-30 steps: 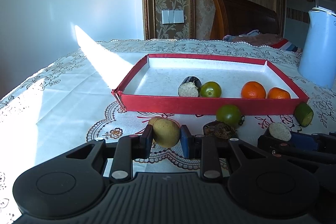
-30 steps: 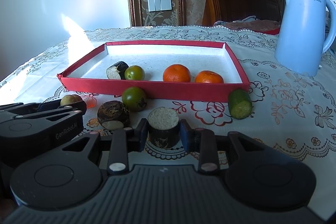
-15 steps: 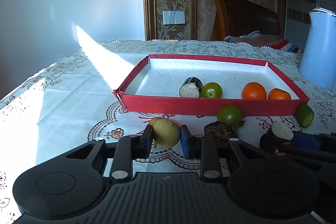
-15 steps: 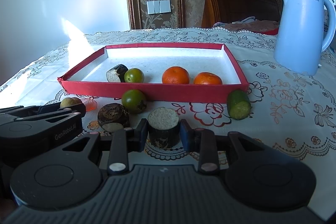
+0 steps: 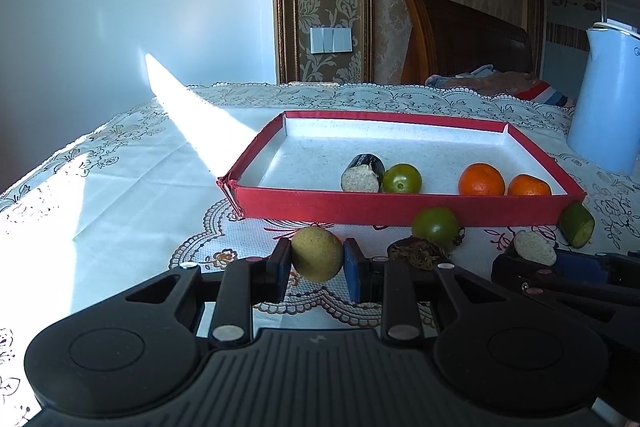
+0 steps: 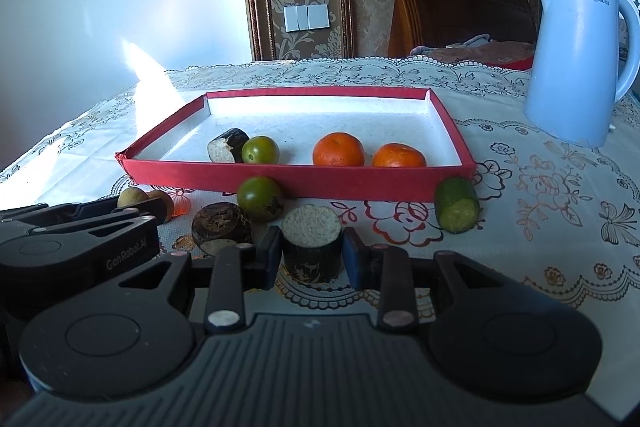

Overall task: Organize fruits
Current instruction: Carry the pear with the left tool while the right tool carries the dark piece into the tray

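The kettle (image 6: 580, 55) reads "Midea"; the left gripper (image 6: 136, 205) body reads "GenRobot.AI". The red tray (image 6: 300, 179) holds four things: two oranges (image 6: 338, 155), a green fruit (image 6: 260, 150), a dark cut piece (image 6: 228, 146). The left gripper clamps a yellowish fruit (image 5: 317, 253) (before the tray's near edge); the right gripper (image 6: 311, 254) clamps a dark cut stub (image 6: 312, 247)
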`<state>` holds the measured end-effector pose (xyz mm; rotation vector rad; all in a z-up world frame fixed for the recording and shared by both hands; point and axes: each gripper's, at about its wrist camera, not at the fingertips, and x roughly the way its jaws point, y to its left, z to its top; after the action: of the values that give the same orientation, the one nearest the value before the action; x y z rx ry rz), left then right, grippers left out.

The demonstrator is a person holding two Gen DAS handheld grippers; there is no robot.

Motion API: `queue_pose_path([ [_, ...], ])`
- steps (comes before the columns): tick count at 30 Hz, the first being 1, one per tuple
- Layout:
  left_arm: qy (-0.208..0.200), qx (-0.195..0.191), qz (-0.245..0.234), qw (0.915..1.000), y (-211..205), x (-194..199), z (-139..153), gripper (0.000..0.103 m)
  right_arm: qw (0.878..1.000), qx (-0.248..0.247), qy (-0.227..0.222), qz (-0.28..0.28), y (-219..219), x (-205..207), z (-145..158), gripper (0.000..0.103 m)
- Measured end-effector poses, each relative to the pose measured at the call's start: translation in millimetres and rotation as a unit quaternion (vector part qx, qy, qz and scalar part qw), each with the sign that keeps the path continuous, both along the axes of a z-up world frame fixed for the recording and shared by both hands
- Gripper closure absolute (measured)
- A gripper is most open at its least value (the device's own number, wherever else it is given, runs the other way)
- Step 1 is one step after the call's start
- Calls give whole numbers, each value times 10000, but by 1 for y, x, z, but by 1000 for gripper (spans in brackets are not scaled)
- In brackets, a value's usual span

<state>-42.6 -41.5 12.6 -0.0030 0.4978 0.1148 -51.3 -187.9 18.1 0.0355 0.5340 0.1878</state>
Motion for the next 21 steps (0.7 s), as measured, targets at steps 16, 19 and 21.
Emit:
queue_pose_path([
  [16, -278, 129, 6, 9995, 2, 5, 21, 76, 9983, -11, -501, 298, -5, 5, 36, 72],
  [19, -344, 178, 29, 9992, 4, 10, 27, 76, 9977, -16, -569, 378, -6, 10, 42, 72],
  [21, -378, 175, 49, 9991, 6, 13, 30, 76, 9976, -28, -583, 385, -7, 15, 44, 72],
])
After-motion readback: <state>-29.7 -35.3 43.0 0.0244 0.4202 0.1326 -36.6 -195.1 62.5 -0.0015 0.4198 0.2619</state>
